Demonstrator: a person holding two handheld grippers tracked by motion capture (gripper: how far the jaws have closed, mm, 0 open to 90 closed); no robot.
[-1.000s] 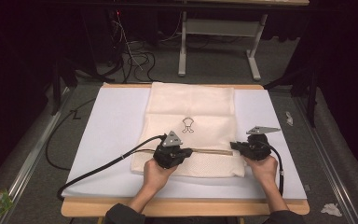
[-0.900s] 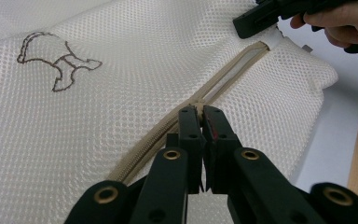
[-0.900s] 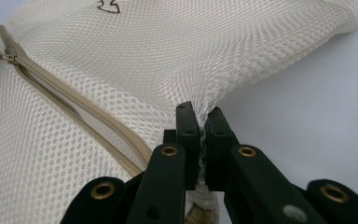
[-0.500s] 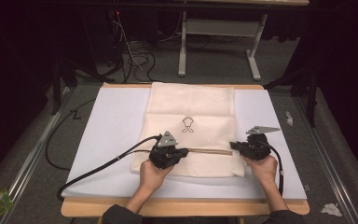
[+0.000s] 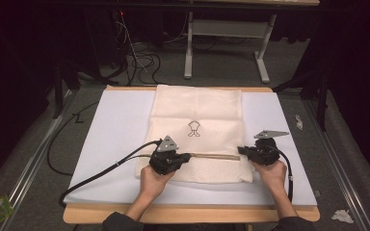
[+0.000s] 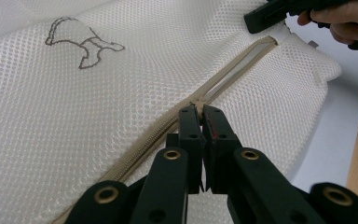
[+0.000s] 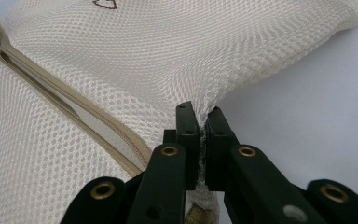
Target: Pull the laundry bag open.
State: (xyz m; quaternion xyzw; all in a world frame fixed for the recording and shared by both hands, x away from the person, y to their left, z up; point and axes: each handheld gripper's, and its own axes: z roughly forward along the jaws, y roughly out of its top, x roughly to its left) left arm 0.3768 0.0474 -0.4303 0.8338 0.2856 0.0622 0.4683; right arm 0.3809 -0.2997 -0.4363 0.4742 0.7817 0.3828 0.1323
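One cream mesh laundry bag lies flat on the white sheet covering the worktop, its near end towards the worktop's front edge. Its tan zipper runs across that end — shut behind the slider and parted ahead of it, so I judge roughly half the run is left. The left tool is closed on the zipper slider; the right tool is clamped on the bag's mesh edge beside the zipper's end. From above the zipper is a thin line — the left gripper view shows the gap.
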